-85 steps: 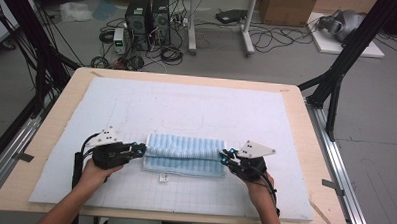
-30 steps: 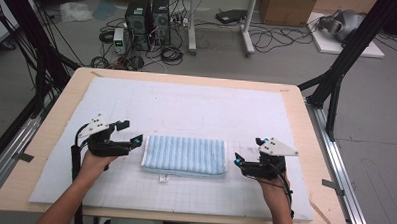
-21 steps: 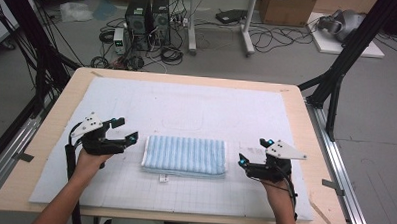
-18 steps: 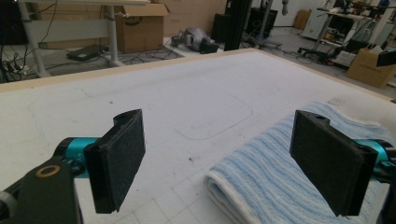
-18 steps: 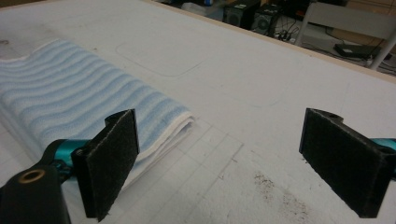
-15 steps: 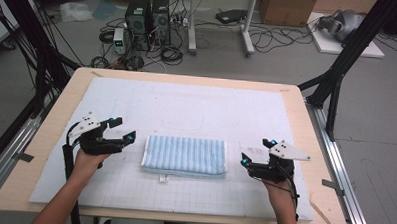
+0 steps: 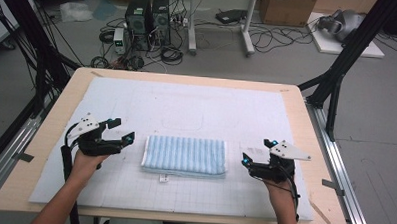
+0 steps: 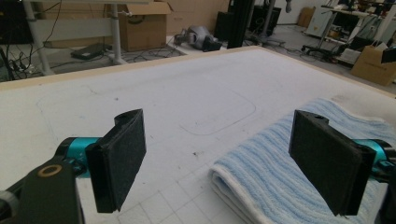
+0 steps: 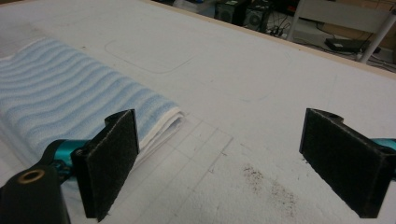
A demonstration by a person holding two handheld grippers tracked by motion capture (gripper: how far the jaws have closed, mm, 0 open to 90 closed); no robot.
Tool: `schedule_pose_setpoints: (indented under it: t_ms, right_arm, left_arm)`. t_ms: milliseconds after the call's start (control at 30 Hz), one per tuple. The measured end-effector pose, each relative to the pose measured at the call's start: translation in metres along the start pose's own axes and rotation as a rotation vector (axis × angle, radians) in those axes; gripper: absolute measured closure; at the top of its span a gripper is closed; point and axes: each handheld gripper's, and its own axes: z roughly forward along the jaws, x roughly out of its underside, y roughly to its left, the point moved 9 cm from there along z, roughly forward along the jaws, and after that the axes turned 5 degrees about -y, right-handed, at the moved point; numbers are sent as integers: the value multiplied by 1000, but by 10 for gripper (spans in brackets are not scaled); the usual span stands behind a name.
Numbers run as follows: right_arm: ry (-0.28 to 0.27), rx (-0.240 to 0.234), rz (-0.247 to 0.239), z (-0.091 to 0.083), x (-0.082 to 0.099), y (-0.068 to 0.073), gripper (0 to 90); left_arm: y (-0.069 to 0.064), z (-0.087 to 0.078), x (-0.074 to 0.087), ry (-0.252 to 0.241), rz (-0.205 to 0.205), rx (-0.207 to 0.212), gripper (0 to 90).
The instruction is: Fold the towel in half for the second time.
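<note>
Folded blue-and-white striped terry towel lies flat near the middle of the white gridded mat covering the wooden surface. Folded into a neat rectangle, small white tag poking out at its near edge.

Left tool: jaws spread wide, nothing between them. Held just left of the towel's left edge, clear of it, no contact. In the left gripper view the towel's folded corner sits low between the black pads, closer to the right-hand one.

Right tool: jaws spread wide as well, empty. Held to the right of the towel, a gap of bare mat in between, no contact. In the right gripper view the towel's layered end sits behind the left-hand pad; a dark smudge marks the mat between the pads.

Both hands grip the tool bodies from the near edge of the surface. Towel lies roughly midway between the two tools.
</note>
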Motion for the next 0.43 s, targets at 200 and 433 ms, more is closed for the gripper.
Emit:
schedule_pose_setpoints:
  t_ms: [200,433]
  right_arm:
    - [1,-2,-1,1,0,0,111]
    - [4,-8,2,2,0,1,111]
  left_arm:
    - [0,0,0,1,2,-1,193]
    - [1,1,2,10,-4,-1,193]
